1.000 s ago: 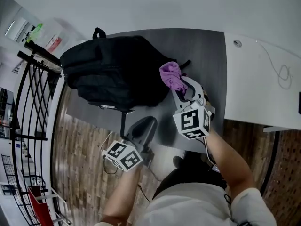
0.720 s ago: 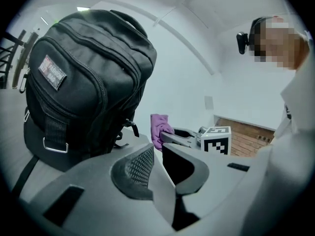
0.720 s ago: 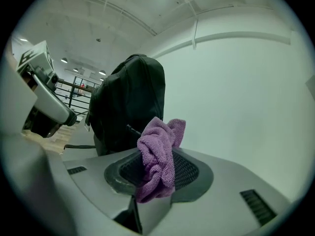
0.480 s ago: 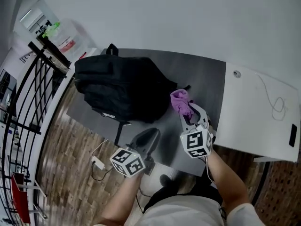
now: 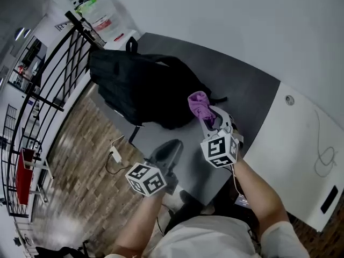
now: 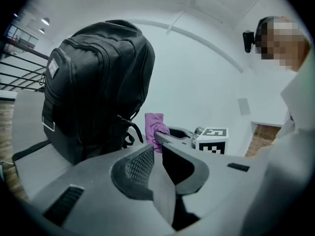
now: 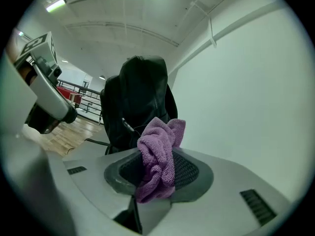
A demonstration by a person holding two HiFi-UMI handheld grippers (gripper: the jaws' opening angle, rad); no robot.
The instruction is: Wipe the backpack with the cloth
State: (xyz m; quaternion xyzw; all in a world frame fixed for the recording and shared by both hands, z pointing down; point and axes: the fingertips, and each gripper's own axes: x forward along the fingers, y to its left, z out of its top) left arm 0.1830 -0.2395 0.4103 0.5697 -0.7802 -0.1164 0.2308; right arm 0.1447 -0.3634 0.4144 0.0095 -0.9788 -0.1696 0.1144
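Note:
The black backpack [image 5: 142, 85] lies on the grey table [image 5: 242, 93]; in the left gripper view the backpack [image 6: 93, 87] rises large at the left. My right gripper [image 5: 208, 118] is shut on a bunched purple cloth [image 5: 199, 105], just off the backpack's right end. In the right gripper view the cloth [image 7: 158, 154] sits pinched between the pads of that gripper [image 7: 157, 159], and the backpack [image 7: 138, 102] is right behind it. My left gripper [image 5: 170, 144] hovers at the table's near edge with its jaws together and nothing in them; the left gripper [image 6: 158, 149] looks toward the cloth [image 6: 154, 125].
A white desk [image 5: 301, 144] with a thin cable adjoins the grey table on the right. A black railing [image 5: 48, 85] runs along the left above a wooden floor. A white adapter with its cord [image 5: 115, 155] lies on the floor below the table edge.
The head view has swung, so the backpack now sits higher and more slanted in it. Both grippers have shifted sideways across the table; the right one still holds the cloth.

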